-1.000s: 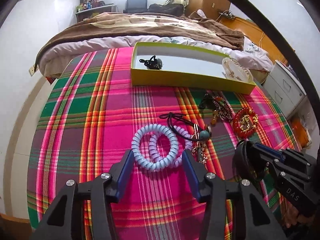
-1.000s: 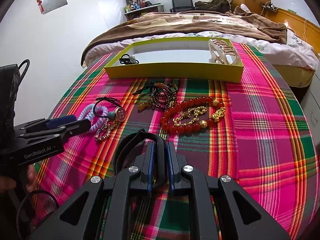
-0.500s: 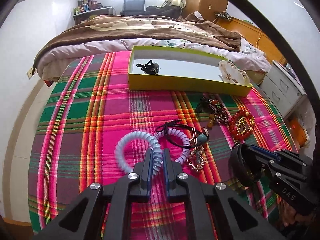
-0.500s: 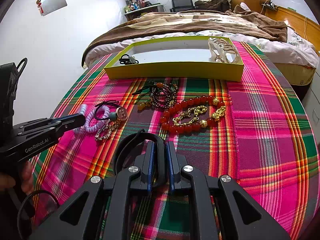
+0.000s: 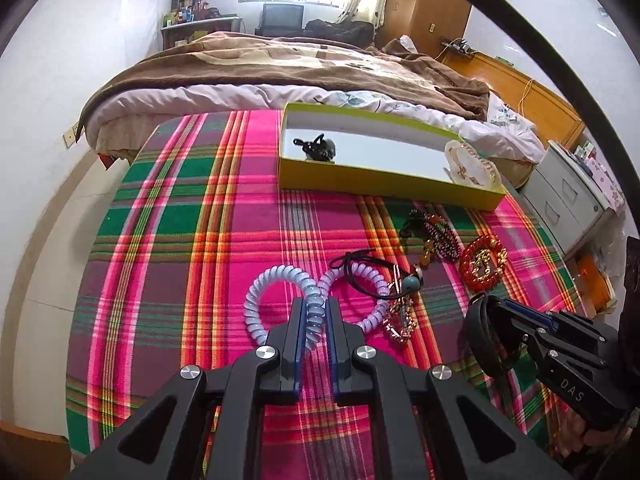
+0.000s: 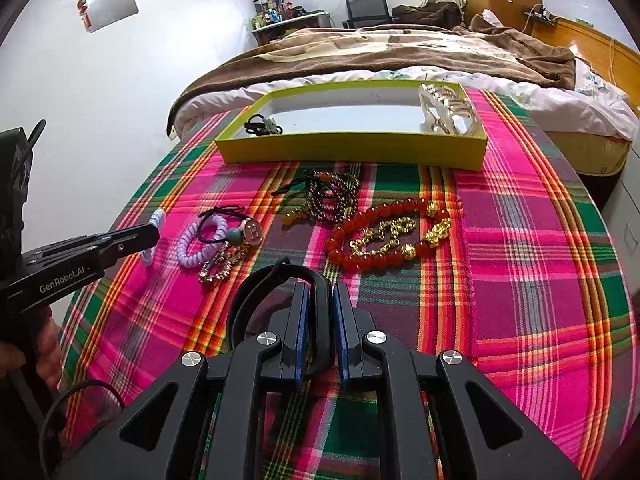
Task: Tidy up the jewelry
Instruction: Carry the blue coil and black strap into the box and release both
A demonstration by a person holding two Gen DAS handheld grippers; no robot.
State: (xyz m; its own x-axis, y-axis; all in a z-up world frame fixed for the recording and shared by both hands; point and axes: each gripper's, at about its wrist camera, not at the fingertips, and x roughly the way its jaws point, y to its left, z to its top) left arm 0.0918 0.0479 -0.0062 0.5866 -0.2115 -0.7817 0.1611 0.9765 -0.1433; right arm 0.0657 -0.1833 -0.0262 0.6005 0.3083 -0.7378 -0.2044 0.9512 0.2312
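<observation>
a plaid tablecloth (image 5: 180,208) spreads under and ahead of the fingers. beyond it, straight ahead, lies a bed with a brown blanket (image 5: 280,60). a grey drawer cabinet (image 5: 568,204) stands off to their right.

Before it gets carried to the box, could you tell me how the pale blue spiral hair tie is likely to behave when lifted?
The pale blue spiral hair tie is pinched at one side by the left tool, so its free loop will probably sag and stretch. It looks light and springy. Its coils could snag the lilac coil tie beside it.
</observation>
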